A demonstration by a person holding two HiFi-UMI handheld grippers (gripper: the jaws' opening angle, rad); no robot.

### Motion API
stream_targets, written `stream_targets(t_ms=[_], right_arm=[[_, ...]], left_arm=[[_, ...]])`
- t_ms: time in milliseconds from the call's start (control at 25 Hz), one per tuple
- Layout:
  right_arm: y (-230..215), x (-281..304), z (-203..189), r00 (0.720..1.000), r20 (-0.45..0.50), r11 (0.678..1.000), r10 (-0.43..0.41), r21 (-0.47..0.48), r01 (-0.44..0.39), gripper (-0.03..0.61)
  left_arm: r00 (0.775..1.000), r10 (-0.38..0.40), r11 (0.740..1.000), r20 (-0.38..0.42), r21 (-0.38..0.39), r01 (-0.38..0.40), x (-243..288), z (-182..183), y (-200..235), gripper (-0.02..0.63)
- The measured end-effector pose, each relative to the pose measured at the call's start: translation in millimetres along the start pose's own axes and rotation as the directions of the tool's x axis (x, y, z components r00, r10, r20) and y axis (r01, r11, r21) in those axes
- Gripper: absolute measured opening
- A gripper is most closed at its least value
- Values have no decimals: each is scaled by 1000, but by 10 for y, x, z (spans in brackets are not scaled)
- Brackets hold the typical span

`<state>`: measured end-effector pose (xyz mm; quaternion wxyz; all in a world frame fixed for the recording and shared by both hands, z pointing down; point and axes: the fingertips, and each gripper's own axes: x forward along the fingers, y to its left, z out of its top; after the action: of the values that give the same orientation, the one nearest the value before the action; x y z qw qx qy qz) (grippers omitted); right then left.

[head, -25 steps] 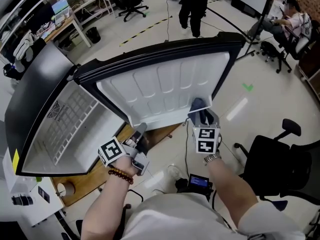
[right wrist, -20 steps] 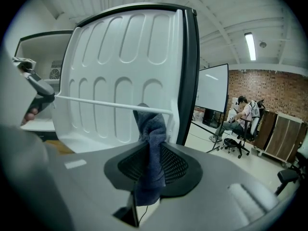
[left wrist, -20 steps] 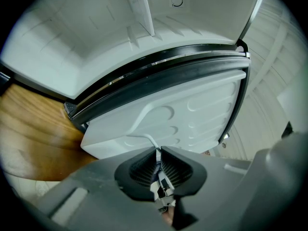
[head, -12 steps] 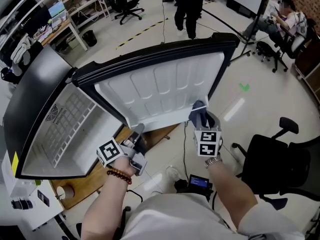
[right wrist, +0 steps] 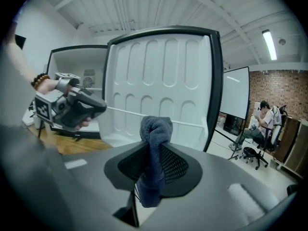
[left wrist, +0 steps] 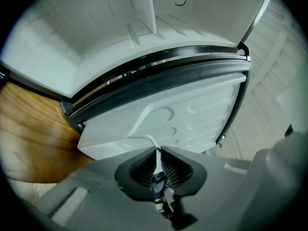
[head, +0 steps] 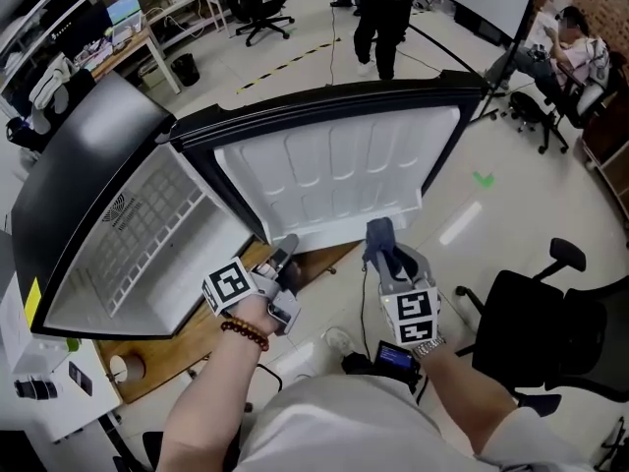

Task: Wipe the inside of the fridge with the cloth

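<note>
The small fridge (head: 88, 180) stands on a wooden table with its white-lined door (head: 334, 180) swung wide. My left gripper (head: 287, 249) is shut on the thin white rail (left wrist: 147, 139) along the door's lower edge; the same rail (right wrist: 183, 121) runs across the door (right wrist: 163, 81) in the right gripper view, with the left gripper (right wrist: 91, 105) at its end. My right gripper (head: 383, 239) is shut on a bunched dark blue cloth (right wrist: 155, 129), held just clear of the door's near edge. The cloth (head: 381, 234) sticks up past the jaws.
The fridge's white interior (head: 147, 244) lies left of the door. The wooden table (head: 187, 347) shows below it. A black office chair (head: 550, 323) stands at the right, a small device (head: 393, 357) lies on the floor, and a person (head: 383, 18) stands beyond the door.
My right gripper with the cloth has drawn back from the door's lower corner toward me. The left gripper has kept its hold on the rail.
</note>
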<state>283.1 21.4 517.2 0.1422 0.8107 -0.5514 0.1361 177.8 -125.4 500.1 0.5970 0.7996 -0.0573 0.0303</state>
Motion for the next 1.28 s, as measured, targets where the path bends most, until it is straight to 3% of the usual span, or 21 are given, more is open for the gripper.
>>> stream_targets(t_ms=[280, 520, 760, 1000, 1120, 1280], right_arm=[[772, -222, 763, 975, 159, 988, 153, -43, -148, 75], [1072, -120, 1255, 949, 237, 978, 209, -72, -197, 75], [1159, 21, 1315, 950, 226, 977, 215, -48, -209, 75], [1134, 150, 1352, 948, 219, 972, 229, -5, -233, 75], [1190, 213, 1337, 949, 212, 970, 234, 11, -242, 75], [1374, 309, 1143, 961, 169, 974, 220, 8, -225, 75]], left_arm=[[999, -14, 1000, -40, 12, 15, -10, -19, 6, 34], [999, -6, 999, -43, 53, 8, -53, -21, 31, 64], [996, -34, 996, -83, 77, 41, -112, -33, 35, 110], [987, -158, 987, -23, -20, 157, 11, 70, -195, 125], [982, -189, 980, 1, -57, 189, 28, 105, -257, 116], [985, -174, 982, 12, -66, 174, -139, 119, -130, 65]])
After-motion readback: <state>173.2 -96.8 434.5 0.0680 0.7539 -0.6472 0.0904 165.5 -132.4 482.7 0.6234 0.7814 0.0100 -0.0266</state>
